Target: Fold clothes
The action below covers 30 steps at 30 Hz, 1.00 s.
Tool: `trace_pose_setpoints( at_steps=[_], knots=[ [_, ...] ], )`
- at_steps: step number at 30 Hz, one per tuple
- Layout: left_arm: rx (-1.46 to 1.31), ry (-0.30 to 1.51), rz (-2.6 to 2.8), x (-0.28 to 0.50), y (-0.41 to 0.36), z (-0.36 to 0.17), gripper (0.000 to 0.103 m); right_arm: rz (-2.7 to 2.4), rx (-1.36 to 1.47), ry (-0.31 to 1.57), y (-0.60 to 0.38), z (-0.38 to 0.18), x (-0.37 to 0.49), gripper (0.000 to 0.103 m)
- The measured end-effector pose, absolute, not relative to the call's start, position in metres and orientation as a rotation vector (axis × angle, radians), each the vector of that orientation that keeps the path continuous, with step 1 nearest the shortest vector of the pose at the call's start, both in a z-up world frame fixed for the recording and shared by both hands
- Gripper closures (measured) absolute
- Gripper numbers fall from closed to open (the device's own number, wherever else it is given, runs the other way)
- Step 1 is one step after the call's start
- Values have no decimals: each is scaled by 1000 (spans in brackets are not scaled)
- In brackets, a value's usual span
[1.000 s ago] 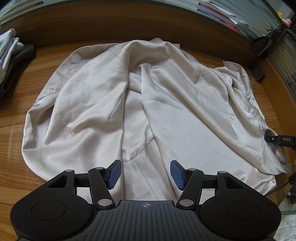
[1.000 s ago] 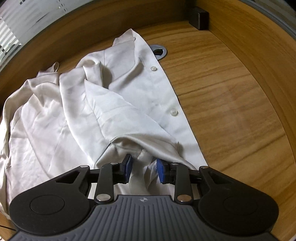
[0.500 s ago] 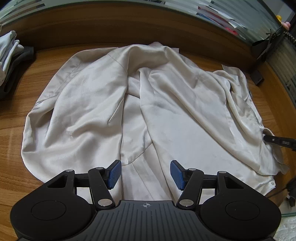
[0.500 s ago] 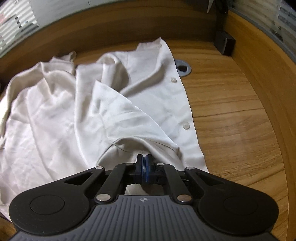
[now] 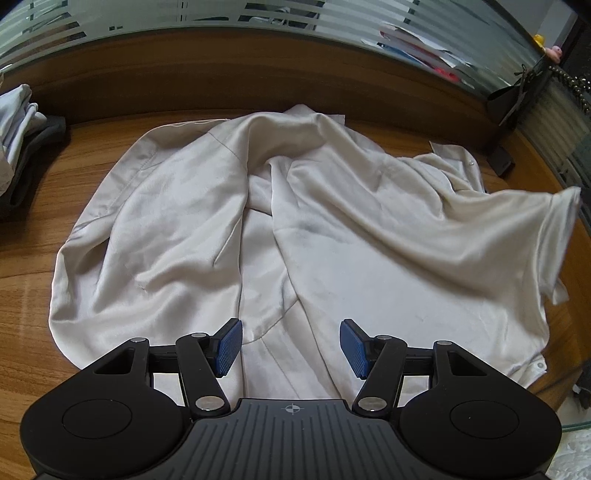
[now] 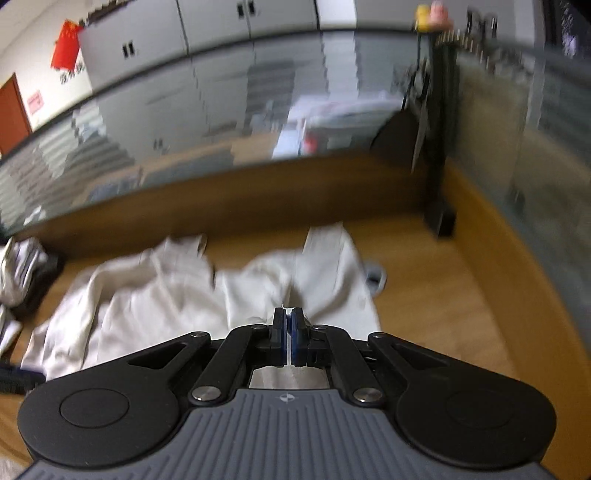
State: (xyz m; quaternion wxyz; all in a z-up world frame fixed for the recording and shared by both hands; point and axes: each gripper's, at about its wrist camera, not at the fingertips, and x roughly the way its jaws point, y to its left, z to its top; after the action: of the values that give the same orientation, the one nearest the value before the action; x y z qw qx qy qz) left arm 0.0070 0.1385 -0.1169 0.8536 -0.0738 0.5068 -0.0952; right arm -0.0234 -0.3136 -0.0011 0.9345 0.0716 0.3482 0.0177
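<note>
Only R view shows right gripper [image 6: 288,334] pinching shirt [image 6: 155,299].

Wood-grain table [image 5: 110,177] with a raised wooden back edge [image 5: 229,70]. Frosted striped glass partition [image 5: 155,14] runs above it from 9 to 3 o'clock. Grey cabinets [image 6: 207,29] behind the glass at 12 o'clock. Red flag [image 6: 66,44] and brown door [image 6: 11,110] at 10 o'clock.

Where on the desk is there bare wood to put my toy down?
Bare wood shows left of the cream shirt, between it and the pile of clothes at the left edge, and right of the shirt toward the wooden side wall. The middle is crowded: the shirt covers it.
</note>
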Motion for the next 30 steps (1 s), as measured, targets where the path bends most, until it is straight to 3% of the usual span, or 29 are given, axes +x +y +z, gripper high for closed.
trace_pose_setpoints(
  at_steps=[4,7,24,25,27,28,29,30],
  knots=[
    [-164,1059,-188,6,145,-119,42,-30,49,793,-312,0,6,98],
    [-158,1051,-184,6,149,-120,42,-27,85,817,-315,0,13,72],
    [80,986,-54,69,131,-160,43,95,128,954,-250,-29,10,71],
    [96,984,-36,73,130,-161,47,101,129,960,-246,-31,10,71],
    [109,970,-17,77,133,-161,68,120,118,966,-237,-32,13,71],
    [108,957,-8,77,137,-159,86,130,111,969,-232,-32,14,71],
    [101,937,3,75,142,-155,95,140,104,972,-228,-32,15,71],
    [90,917,16,73,148,-151,96,151,97,973,-223,-32,15,71]
  ],
)
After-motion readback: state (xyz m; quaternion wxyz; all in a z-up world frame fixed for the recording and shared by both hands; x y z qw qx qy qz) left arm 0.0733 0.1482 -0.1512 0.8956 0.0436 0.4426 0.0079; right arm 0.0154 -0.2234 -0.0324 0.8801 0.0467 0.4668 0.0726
